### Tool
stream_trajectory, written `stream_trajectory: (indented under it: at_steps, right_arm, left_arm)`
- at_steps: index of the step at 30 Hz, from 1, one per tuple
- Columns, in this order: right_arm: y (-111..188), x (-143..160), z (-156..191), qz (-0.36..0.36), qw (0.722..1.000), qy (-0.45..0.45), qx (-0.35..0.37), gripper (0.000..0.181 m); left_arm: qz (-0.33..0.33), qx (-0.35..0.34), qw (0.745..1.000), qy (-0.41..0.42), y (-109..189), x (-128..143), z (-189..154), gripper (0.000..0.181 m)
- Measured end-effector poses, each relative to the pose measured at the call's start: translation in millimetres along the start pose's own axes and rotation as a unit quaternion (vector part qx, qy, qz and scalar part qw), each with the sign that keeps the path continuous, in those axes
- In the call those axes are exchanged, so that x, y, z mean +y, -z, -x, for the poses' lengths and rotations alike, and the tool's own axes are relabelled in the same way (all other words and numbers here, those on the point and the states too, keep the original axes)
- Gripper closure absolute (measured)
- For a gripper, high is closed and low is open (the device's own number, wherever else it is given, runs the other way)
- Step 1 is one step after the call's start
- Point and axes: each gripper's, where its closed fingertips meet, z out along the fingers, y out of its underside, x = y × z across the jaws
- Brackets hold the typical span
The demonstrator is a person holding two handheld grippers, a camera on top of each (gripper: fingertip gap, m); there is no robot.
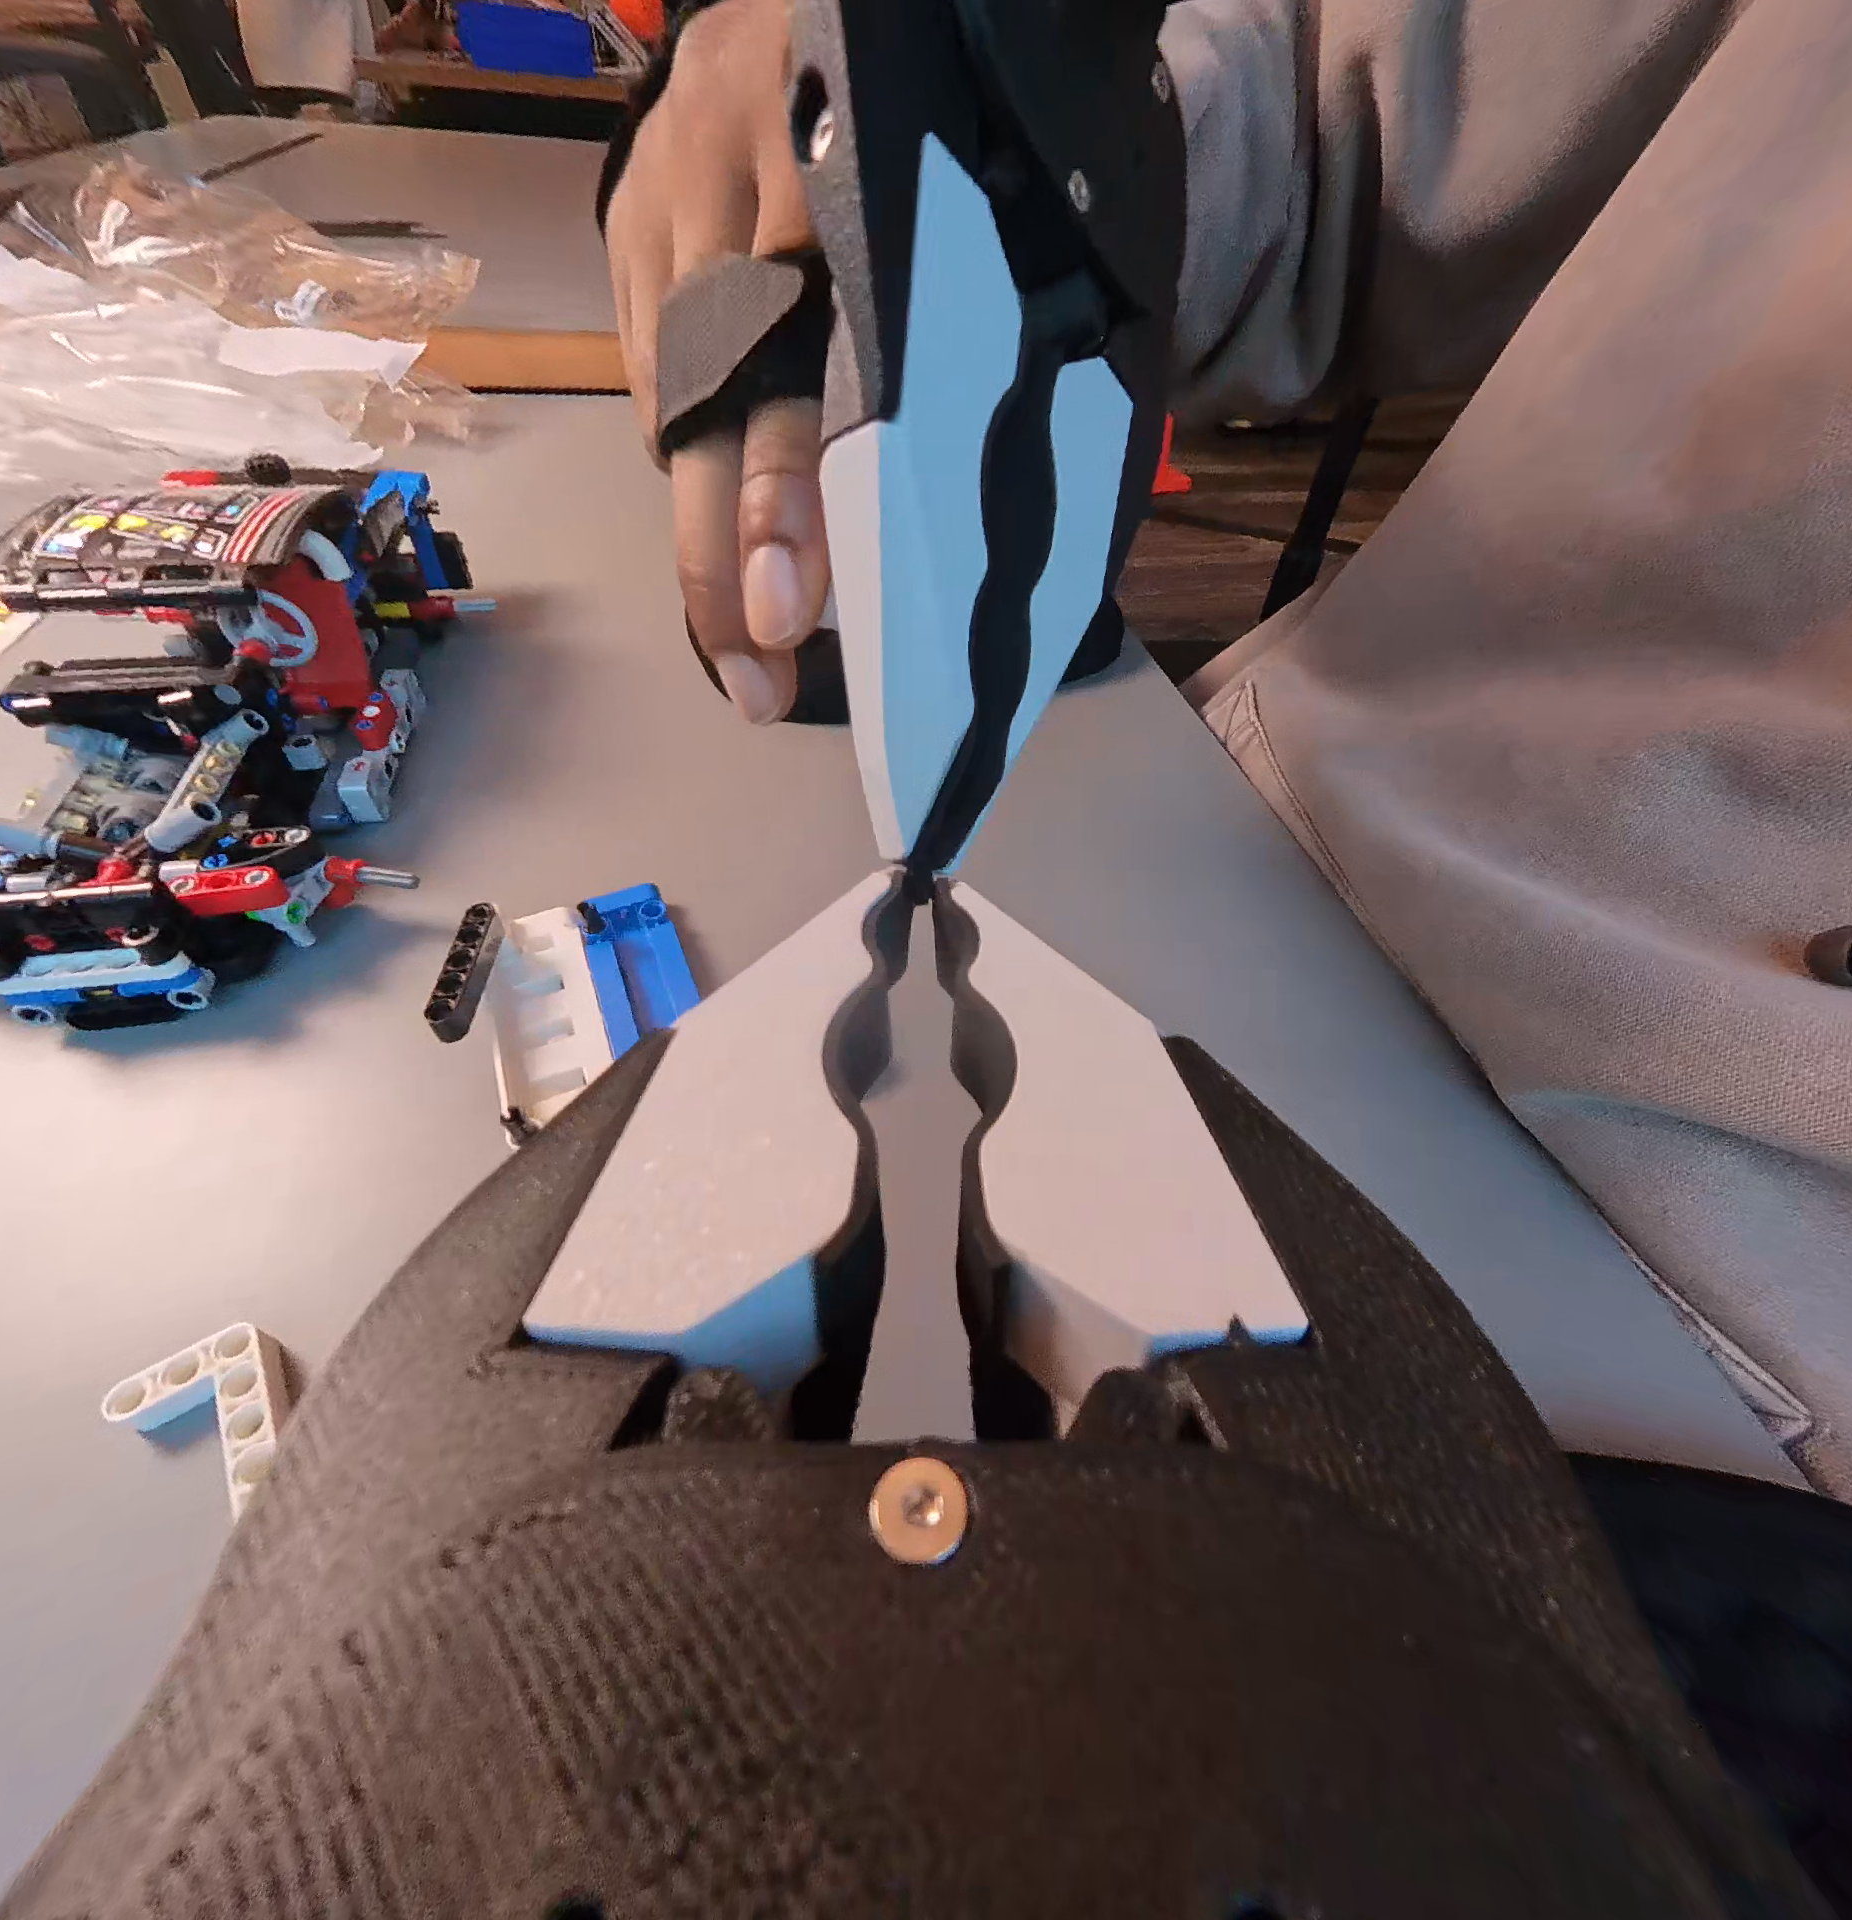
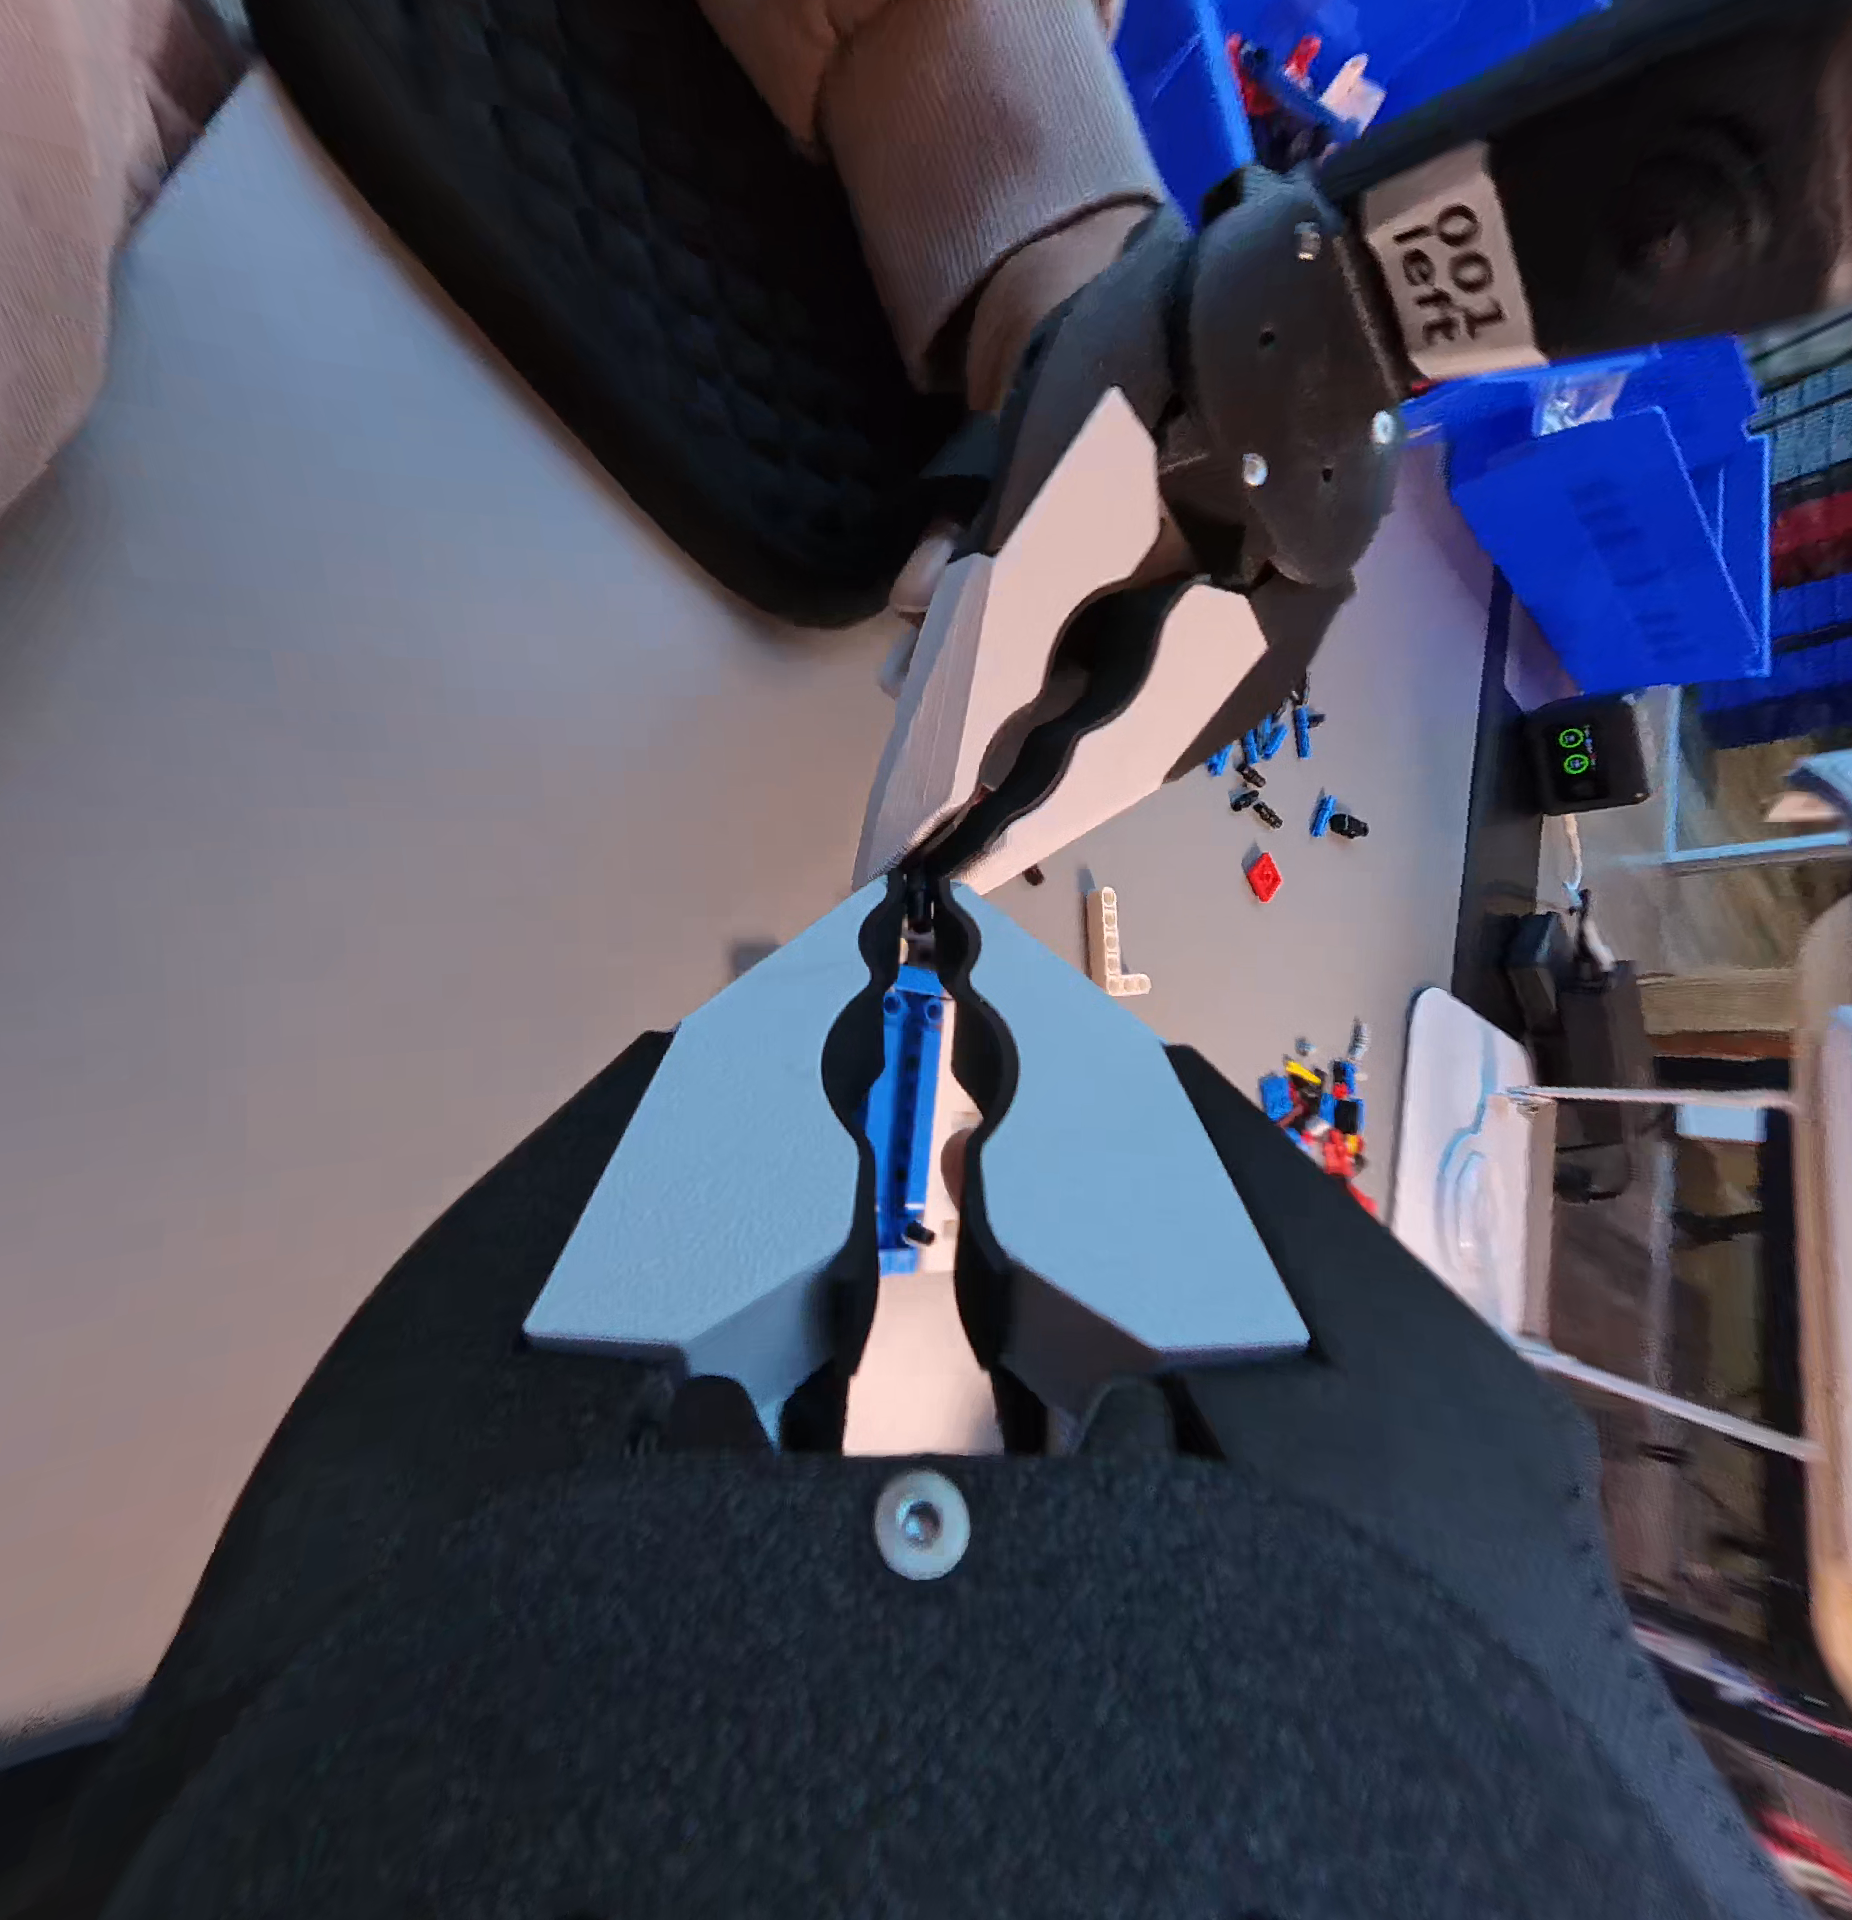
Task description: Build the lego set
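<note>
My left gripper point(image 1: 917, 896) and my right gripper point(image 2: 917, 902) meet tip to tip above the grey table point(image 1: 589, 727). A small black pin point(image 1: 917, 888) sits between the two pairs of tips, and both look shut on it; it also shows in the right wrist view point(image 2: 917, 912). In the left wrist view the right gripper point(image 1: 917, 860) comes down from above, held by a hand point(image 1: 735, 436). In the right wrist view the left gripper point(image 2: 906, 857) comes in from the upper right. The partly built lego car point(image 1: 163, 748) lies to the left.
A blue and white panel piece point(image 1: 600, 997), a black beam point(image 1: 465, 971) and a white L beam point(image 1: 210, 1392) lie near the left gripper. Plastic bags point(image 1: 174, 291) lie behind the car. Loose pins point(image 2: 1275, 769), a red piece point(image 2: 1263, 876) and blue bins point(image 2: 1628, 520) sit at the table's far side. My left and right fingertips are right by each other. The partly built lego car point(image 1: 163, 748) is about 20 cm from both grippers' fingertips.
</note>
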Motion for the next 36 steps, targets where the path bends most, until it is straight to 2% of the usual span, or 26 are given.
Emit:
stream_trajectory:
  at_steps: [1, 4, 6, 17, 21, 23, 25, 27, 31, 36]
  right_arm:
    - [1.6, -1.7, 0.6, -0.018, 0.999, -0.032, -0.007, 0.176]
    - [7.7, -6.2, -2.0, -0.077, 0.986, -0.143, -0.023, 0.172]
    - [11.3, -7.3, -5.4, -0.106, 0.977, -0.182, -0.019, 0.176]
    - [16.6, -12.6, -8.7, -0.145, 0.961, -0.236, -0.022, 0.178]
    - [11.2, -1.5, -13.4, -0.095, 0.954, -0.284, -0.017, 0.179]
    - [6.1, 11.5, -5.0, -0.029, 0.954, -0.293, -0.052, 0.179]
    - [4.6, 24.5, -1.6, 0.027, 0.956, -0.282, -0.073, 0.179]
    - [2.4, 34.8, 6.3, 0.078, 0.952, -0.274, -0.108, 0.179]
    - [-10.6, 51.4, 17.8, 0.129, 0.940, -0.286, -0.137, 0.179]
    - [-14.8, 64.2, 31.1, 0.146, 0.914, -0.345, -0.153, 0.179]
  left_arm:
    - [-0.006, -0.003, 1.000, -0.010, 0.3, -2.0, -0.8, 0.179]
    - [-0.021, -0.016, 0.999, -0.039, 0.5, -9.2, -2.1, 0.179]
    - [-0.027, -0.021, 0.998, -0.050, -0.1, -13.1, -2.6, 0.180]
    - [-0.054, -0.022, 0.997, -0.055, 1.4, -20.3, -4.4, 0.180]
    - [-0.025, -0.064, 0.996, -0.053, 1.1, -13.9, 7.5, 0.180]
    - [0.040, -0.082, 0.995, -0.039, -0.5, 1.9, 14.5, 0.173]
    - [0.119, -0.104, 0.987, -0.039, -2.0, 24.2, 21.5, 0.152]
    - [0.171, -0.101, 0.979, -0.050, -6.9, 41.5, 21.5, 0.148]
    - [0.239, -0.091, 0.965, -0.059, -19.8, 62.7, 23.4, 0.148]
    - [0.244, -0.100, 0.963, -0.056, -30.1, 62.4, 20.0, 0.166]
